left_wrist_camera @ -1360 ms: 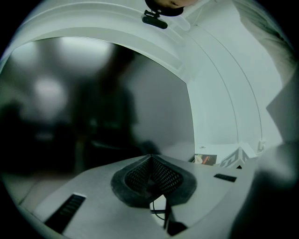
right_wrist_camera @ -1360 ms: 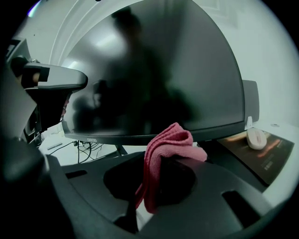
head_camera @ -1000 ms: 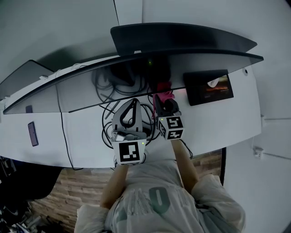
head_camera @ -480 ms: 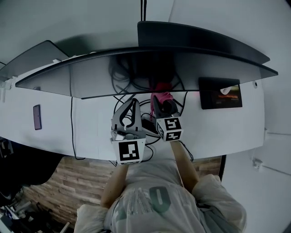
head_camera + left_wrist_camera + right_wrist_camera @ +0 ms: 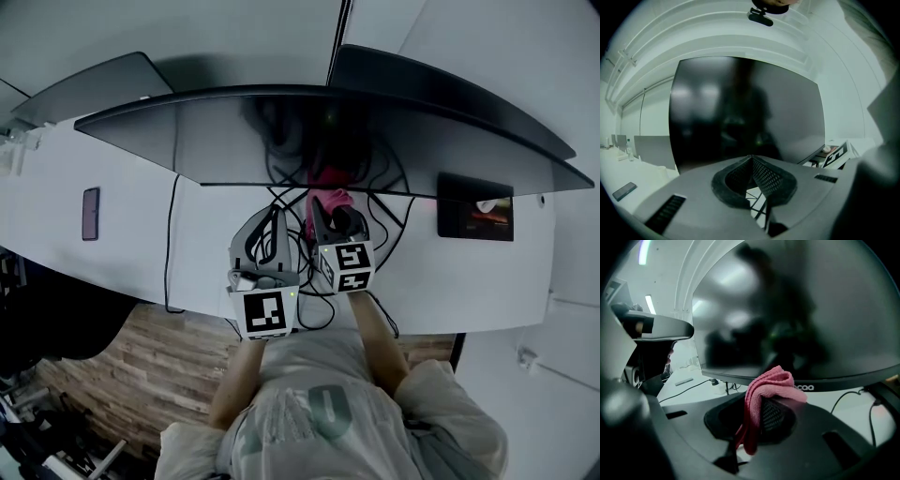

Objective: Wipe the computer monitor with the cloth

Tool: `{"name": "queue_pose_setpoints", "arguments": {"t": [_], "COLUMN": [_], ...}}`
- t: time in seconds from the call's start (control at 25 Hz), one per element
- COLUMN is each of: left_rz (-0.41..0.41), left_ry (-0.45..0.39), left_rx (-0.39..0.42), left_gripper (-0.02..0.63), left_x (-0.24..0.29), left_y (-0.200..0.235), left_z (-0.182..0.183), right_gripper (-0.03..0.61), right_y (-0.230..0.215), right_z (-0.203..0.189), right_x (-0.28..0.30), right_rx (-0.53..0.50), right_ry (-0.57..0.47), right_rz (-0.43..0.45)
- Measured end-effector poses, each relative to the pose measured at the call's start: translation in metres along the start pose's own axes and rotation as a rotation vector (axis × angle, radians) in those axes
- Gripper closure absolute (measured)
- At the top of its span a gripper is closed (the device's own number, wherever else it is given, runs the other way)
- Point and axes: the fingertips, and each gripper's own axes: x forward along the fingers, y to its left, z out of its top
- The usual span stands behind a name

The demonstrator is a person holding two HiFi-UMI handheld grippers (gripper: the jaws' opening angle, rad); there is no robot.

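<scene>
The white desk (image 5: 112, 253) runs wall to wall over a wood-plank floor (image 5: 122, 375), its left end cut off by the frame. Along its back edge stands the wide curved monitor (image 5: 375, 159). The screen is dark and shows only murky reflections, and its overhang hides its stand. A tangle of cables (image 5: 380, 192) spills out underneath. A second dark monitor (image 5: 441, 89) sits behind it, towards the right. Near the desk's right end lies a small lit screen (image 5: 475, 218), too small to read.

At the front edge, the left gripper (image 5: 752, 159) has its jaws closed together on nothing. The right gripper (image 5: 328, 208) is clamped on the pink cloth (image 5: 771, 383), which drapes over the jaw tips and covers them. It sits by the monitor's lower bezel; I cannot tell whether it touches. A phone (image 5: 91, 214) lies near the desk's left end.
</scene>
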Motion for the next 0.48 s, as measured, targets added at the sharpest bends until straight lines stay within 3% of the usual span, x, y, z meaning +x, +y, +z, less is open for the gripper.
{"name": "queue_pose_setpoints", "arguments": {"t": [0.48], "left_rz": [0.071], "left_ry": [0.056], "left_rx": [-0.013], "left_gripper": [0.599], "left_x": [-0.025], "left_y": [0.052], "left_z": [-0.021], "right_gripper": [0.522], "right_y": [0.068], "right_z": [0.010], "right_x": [0.033], "right_rx": [-0.025], "right_ry": [-0.023], "right_rz": [0.082]}}
